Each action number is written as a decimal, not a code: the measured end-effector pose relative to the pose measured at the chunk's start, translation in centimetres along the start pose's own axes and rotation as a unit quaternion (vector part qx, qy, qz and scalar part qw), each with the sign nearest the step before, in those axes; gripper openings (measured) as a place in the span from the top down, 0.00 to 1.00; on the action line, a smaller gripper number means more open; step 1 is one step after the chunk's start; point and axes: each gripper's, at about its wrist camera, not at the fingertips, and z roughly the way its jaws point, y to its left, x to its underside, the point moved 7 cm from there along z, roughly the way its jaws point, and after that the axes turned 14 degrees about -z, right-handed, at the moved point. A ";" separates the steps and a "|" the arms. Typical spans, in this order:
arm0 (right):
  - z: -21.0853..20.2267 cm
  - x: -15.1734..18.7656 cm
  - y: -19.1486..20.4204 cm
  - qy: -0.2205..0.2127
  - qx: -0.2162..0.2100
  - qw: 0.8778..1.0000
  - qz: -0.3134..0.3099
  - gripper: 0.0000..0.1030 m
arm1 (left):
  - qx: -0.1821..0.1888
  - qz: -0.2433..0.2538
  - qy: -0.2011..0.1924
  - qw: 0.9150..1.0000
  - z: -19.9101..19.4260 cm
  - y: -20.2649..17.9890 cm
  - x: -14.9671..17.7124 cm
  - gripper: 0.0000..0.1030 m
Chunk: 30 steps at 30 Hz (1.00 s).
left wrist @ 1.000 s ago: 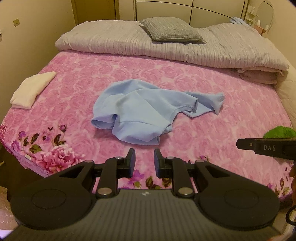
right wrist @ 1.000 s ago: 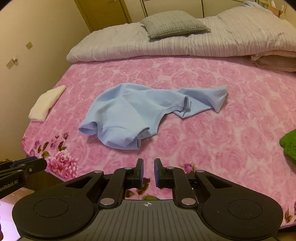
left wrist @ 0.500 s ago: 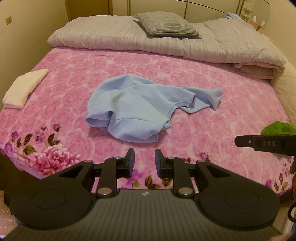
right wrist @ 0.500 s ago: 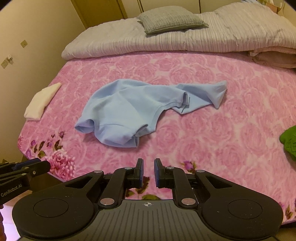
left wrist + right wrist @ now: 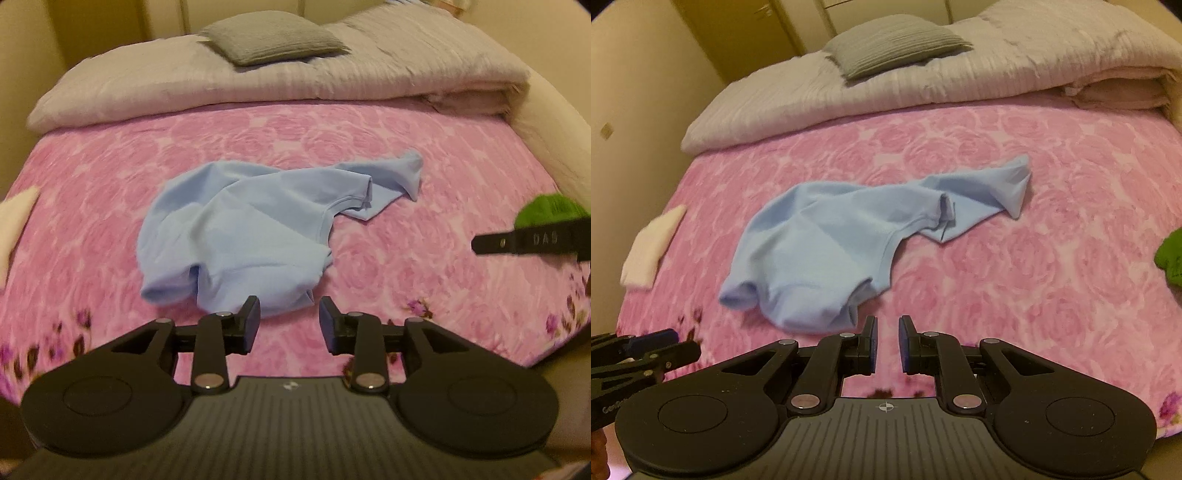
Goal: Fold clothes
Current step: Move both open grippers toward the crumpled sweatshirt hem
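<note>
A crumpled light blue shirt (image 5: 255, 229) (image 5: 827, 254) lies in the middle of the pink floral bed (image 5: 424, 280) (image 5: 1015, 280). My left gripper (image 5: 290, 315) hovers just short of the shirt's near hem, its jaws opening with nothing between them. My right gripper (image 5: 887, 332) hangs over the bed just right of that same hem, its jaws a narrow gap apart and empty. The right gripper (image 5: 487, 243) also juts in from the right edge of the left wrist view. The left gripper (image 5: 679, 343) shows at the lower left of the right wrist view.
A folded white cloth (image 5: 14, 225) (image 5: 652, 251) lies at the bed's left edge. A green garment (image 5: 546, 210) (image 5: 1171, 254) sits at the right edge. A rolled grey duvet (image 5: 184, 88) with a grey pillow (image 5: 273, 37) fills the bed's head.
Both grippers have moved forward and down toward the blue shirt's near hem. The left jaws have widened; the right jaws keep the same narrow gap.
</note>
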 end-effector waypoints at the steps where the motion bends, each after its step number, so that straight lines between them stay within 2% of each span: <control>1: 0.4 -0.4 -0.4 -0.001 0.009 1.000 0.005 0.87 | 0.005 0.012 0.004 1.000 0.6 0.2 -0.5 0.71; 6: 2.3 -1.9 -2.6 -0.013 0.041 0.999 0.027 0.87 | 0.025 0.069 0.015 0.997 3.9 0.4 -2.1 0.70; 10: 4.1 -2.1 -4.5 -0.014 0.038 0.999 0.023 0.87 | 0.020 0.069 0.026 0.997 7.3 -1.1 -1.0 0.70; 13: 6.3 -1.2 -6.4 0.004 0.019 1.000 0.004 0.87 | 0.002 0.069 0.025 0.997 10.1 -2.9 0.7 0.66; 15: 8.2 -0.5 -7.8 0.015 0.007 1.000 -0.017 0.87 | -0.026 0.069 0.025 0.997 12.6 -4.3 2.2 0.66; 16: 9.0 -0.2 -8.6 0.021 0.007 0.999 -0.030 0.81 | -0.041 0.068 0.027 0.996 13.7 -4.9 2.7 0.66; 17: 9.9 0.2 -9.4 0.027 0.007 0.999 -0.044 0.64 | -0.057 0.068 0.029 0.996 14.8 -5.4 3.2 0.66; 19: 11.5 0.8 -11.0 0.033 0.011 0.997 -0.068 0.41 | -0.085 0.075 0.030 0.993 16.8 -6.1 3.9 0.66; 25: 15.6 0.8 -14.5 0.022 0.000 0.995 -0.099 0.40 | -0.161 0.108 -0.005 0.981 21.3 -6.3 3.8 0.65; 30: 19.8 0.0 -15.2 0.020 -0.014 0.992 -0.121 0.40 | -0.189 0.157 -0.020 0.969 25.3 -6.9 3.9 0.65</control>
